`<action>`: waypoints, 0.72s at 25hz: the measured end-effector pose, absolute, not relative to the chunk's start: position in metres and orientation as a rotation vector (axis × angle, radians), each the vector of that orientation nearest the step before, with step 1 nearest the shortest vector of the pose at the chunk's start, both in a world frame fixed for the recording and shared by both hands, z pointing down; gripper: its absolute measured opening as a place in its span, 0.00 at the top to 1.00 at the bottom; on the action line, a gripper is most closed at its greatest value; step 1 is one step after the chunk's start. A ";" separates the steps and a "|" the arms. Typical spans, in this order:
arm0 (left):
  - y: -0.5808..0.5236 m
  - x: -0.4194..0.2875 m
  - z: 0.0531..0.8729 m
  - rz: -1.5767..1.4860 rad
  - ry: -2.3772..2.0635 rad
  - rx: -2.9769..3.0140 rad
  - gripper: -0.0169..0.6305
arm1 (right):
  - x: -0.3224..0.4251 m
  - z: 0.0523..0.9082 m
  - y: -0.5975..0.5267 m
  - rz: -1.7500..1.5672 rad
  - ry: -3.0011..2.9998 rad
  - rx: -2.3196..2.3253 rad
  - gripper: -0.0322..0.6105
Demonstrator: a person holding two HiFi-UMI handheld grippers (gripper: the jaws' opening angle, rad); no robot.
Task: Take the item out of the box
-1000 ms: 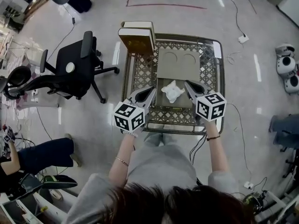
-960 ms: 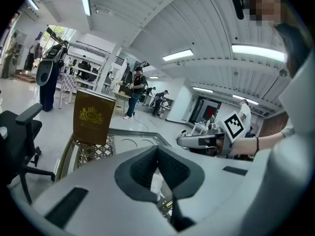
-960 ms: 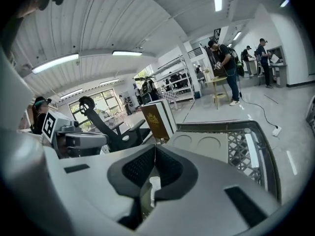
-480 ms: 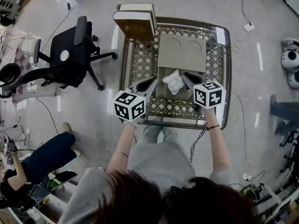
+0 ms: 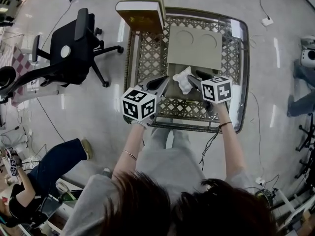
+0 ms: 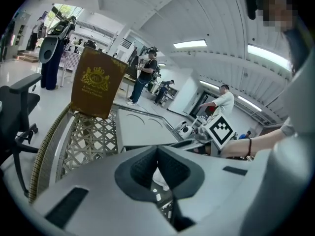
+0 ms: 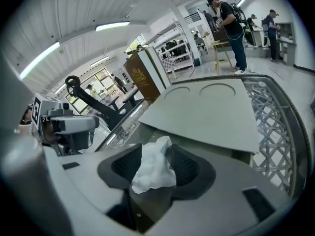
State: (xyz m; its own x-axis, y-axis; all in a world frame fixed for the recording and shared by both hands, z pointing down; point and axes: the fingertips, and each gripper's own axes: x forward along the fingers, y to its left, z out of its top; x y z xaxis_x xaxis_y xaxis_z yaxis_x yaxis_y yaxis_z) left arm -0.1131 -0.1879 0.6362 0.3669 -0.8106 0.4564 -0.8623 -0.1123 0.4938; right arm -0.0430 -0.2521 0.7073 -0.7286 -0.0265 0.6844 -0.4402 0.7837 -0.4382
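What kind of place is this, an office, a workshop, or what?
Probably a robotics lab or workshop rather than an office. It is a big open room with a polished floor, a power strip lying on it, a black office chair, and people standing at workbenches with equipment.

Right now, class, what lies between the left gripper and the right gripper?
The crumpled white paper, as the head view shows. The right gripper has it between its jaws, which have just been opening.
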 end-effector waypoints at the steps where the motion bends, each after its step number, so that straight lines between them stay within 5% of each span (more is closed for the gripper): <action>1: -0.188 -0.113 0.639 0.095 -1.444 1.918 0.95 | -0.044 0.711 -0.252 0.784 -2.276 0.336 0.65; 18: -0.184 -0.112 0.661 0.089 -1.414 1.863 0.95 | -0.045 0.747 -0.244 0.756 -2.131 0.291 0.72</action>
State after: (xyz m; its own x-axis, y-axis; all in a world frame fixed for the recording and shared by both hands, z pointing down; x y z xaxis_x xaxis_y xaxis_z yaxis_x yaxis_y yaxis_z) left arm -0.1120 -0.1842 0.6609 0.3787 -0.7883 0.4849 -0.8427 -0.0769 0.5329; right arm -0.0450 -0.2437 0.7469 -0.6240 0.0549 0.7795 -0.4483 0.7918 -0.4147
